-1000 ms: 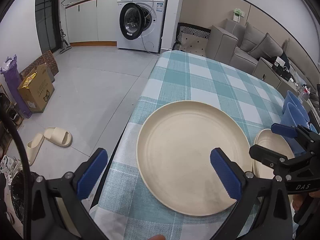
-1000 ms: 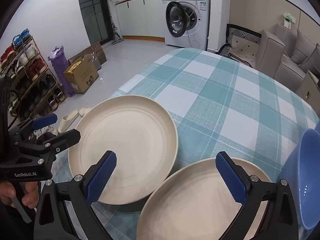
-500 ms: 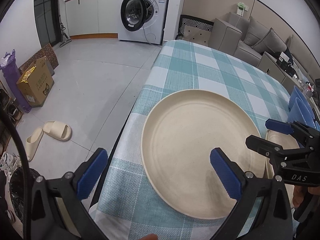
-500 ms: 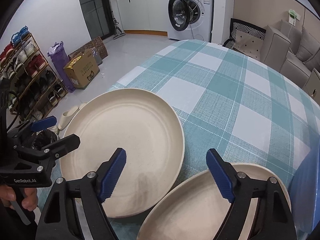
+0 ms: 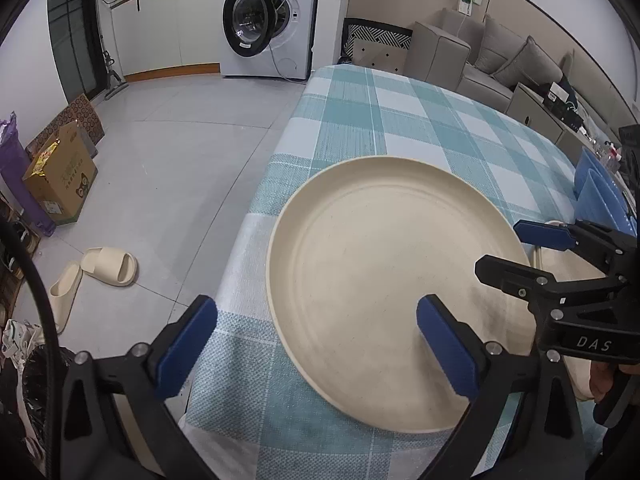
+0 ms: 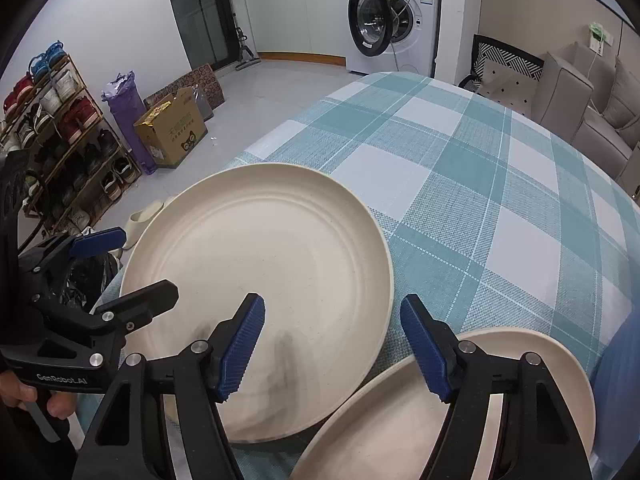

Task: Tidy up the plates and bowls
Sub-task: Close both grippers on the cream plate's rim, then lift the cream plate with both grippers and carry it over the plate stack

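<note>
We see a washer [image 5: 267, 20], door open, beyond a checked tablecloth [image 5: 408, 120]. A box [image 6: 172, 132] adjoins a shoe rack [image 6: 60, 136]; slippers [image 5: 96, 272] lie nearby.

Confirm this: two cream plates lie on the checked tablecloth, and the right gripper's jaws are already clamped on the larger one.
Not clamped. In the right wrist view the right gripper is open, jaws straddling the larger plate's near rim, empty. Both plates, including the smaller one, do lie on the checked tablecloth.
</note>
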A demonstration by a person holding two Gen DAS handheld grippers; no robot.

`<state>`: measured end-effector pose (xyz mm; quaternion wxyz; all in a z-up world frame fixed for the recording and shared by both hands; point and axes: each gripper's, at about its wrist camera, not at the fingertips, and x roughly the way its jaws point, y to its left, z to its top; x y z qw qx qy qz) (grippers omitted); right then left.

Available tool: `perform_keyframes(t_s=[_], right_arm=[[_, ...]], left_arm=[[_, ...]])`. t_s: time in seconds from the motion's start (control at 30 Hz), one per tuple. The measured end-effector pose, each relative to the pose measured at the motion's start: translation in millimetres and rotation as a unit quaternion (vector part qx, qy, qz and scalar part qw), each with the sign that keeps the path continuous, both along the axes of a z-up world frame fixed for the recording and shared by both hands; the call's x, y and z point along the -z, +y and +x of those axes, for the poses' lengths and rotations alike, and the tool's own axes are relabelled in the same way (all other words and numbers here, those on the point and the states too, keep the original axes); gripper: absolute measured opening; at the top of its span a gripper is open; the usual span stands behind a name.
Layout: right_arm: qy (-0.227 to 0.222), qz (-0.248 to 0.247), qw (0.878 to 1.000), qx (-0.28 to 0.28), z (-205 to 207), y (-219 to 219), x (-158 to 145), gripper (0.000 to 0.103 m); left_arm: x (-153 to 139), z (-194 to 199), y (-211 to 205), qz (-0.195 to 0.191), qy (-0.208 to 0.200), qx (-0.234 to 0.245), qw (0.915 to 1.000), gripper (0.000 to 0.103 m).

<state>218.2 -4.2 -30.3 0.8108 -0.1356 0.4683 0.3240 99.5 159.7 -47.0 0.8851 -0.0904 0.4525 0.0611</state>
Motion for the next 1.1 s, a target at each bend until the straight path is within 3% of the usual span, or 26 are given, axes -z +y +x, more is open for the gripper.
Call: perform_keyframes(t_s=[0.27, 0.43, 0.5, 0.77, 1.1], right_arm=[[-0.005, -0.012, 1.000, 0.000, -2.3, -0.6, 0.3, 0.060], [-0.015, -0.023, 1.000, 0.002, -3.2, -2.3, -0.1, 0.050], [-0.018, -0.026, 1.000, 0.003, -4.3, -2.5, 0.0, 0.048], [-0.032, -0.040, 0.999, 0.005, -8.4, -2.5, -0.1, 0.036], [-0.043, -0.038, 0.998, 0.005, -12.8, -1.7, -3.2, 0.036]], left_arm=[[4.3, -0.4, 1.5, 0.009, 0.013, 0.000, 0.9999, 0.074], [6.3, -0.8, -0.6, 0.013, 0.019, 0.006, 0.9997, 0.049], [6.4, -1.1, -3.1, 0.015, 0.019, 0.011, 0.9996, 0.045], [1.7, -4.7, -1.3, 0.032, 0.014, 0.006, 0.9994, 0.037], [-1.2, -6.1, -0.7, 0.039, 0.011, 0.002, 0.9992, 0.037]])
